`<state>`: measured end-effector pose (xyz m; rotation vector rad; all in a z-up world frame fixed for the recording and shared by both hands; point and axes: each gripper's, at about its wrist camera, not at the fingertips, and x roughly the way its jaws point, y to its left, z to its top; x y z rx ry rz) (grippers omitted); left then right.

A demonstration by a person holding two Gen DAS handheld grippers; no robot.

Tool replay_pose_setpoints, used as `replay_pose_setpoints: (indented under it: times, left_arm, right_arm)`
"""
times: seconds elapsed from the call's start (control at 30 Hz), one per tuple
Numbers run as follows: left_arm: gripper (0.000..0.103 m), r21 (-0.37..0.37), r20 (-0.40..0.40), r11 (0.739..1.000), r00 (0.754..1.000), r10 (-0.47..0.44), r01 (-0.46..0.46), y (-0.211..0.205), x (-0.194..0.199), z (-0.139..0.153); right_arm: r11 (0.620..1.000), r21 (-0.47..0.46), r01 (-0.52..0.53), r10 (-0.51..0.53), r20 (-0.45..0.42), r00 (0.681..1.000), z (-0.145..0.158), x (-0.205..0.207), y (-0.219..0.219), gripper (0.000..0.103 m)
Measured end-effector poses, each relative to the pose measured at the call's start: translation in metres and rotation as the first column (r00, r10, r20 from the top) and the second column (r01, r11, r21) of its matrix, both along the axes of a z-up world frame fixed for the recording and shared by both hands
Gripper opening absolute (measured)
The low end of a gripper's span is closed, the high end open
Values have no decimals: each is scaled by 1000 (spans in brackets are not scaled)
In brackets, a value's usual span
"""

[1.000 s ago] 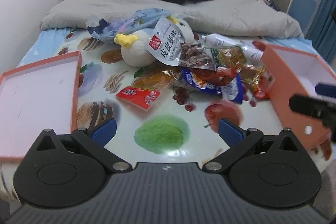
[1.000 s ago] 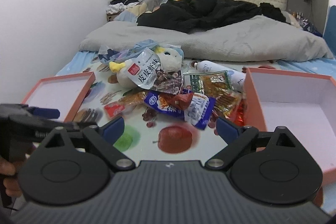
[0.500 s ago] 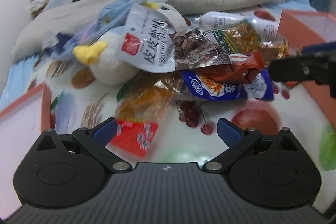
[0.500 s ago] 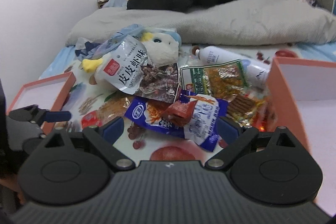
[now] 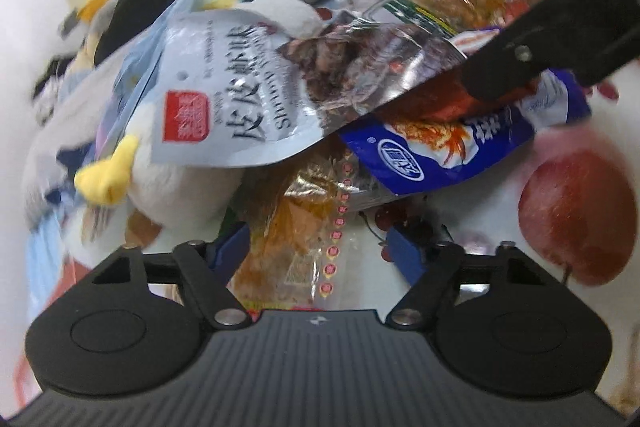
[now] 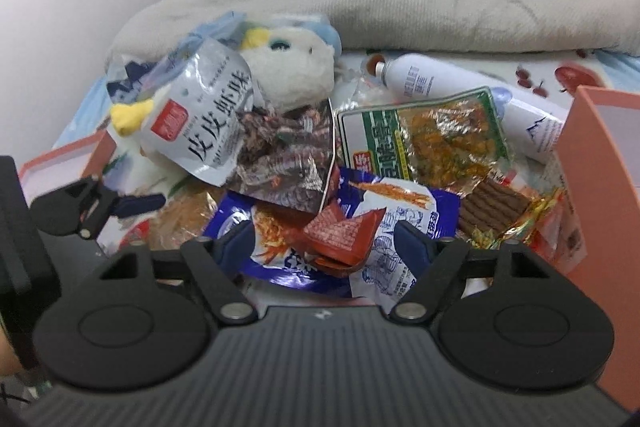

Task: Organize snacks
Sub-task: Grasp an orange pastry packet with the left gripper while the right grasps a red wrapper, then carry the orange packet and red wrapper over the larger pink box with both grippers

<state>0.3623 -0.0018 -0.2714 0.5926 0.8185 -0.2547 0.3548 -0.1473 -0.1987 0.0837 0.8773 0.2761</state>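
Both hand-held grippers have come down close to the snack pile since a second ago, when they hung farther back over the fruit-print cloth [image 5: 568, 219]. The left hand-held gripper [image 5: 320, 251] is closing, its blue pads either side of a clear orange snack packet [image 5: 304, 227] and not yet pressing it. The right hand-held gripper [image 6: 324, 243] is closing too, straddling a red packet [image 6: 340, 233] that lies on a blue-and-white bag [image 6: 396, 215], pads still clear. A grey shrimp pouch [image 6: 204, 119] leans on a white plush toy [image 6: 296, 75]; an orange box [image 6: 600, 155] stands just right of the pile.
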Motion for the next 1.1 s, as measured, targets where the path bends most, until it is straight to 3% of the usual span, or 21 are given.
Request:
replay_pose_setpoints:
  times: [0.13,0.17,0.27,0.4,0.8,1.1]
  left_arm:
    - [69,-1,4,1000,1000,-8,8,1,11,-3]
    - [67,2,5,1000,1000,-8,8,2,14,-4]
    - [48,-33,-20,999,1000,15,-16,9,23,-3]
    - [42,-42,-19,998,999,36,-37,14,22,0]
    - [36,-140,-62,980,989,134,-142,16,-23,28]
    - [34,-214,-101,947,970,221,-239,24,-74,54]
  right_arm:
    - [1000,-15,0,0,-9,1000,-7,4,1,71]
    - [1000,-14,-2,2,-10,1000,-8,4,1,65]
    - [1000,-16,-8,8,-9,1000,-9,5,1,53]
    - [1000,-18,-2,1,-14,1000,-7,2,1,51]
    - [1000,-12,2,-3,-23,1000,9,-30,0,48]
    - [1000,-8,9,-9,-40,999,19,-75,2,47]
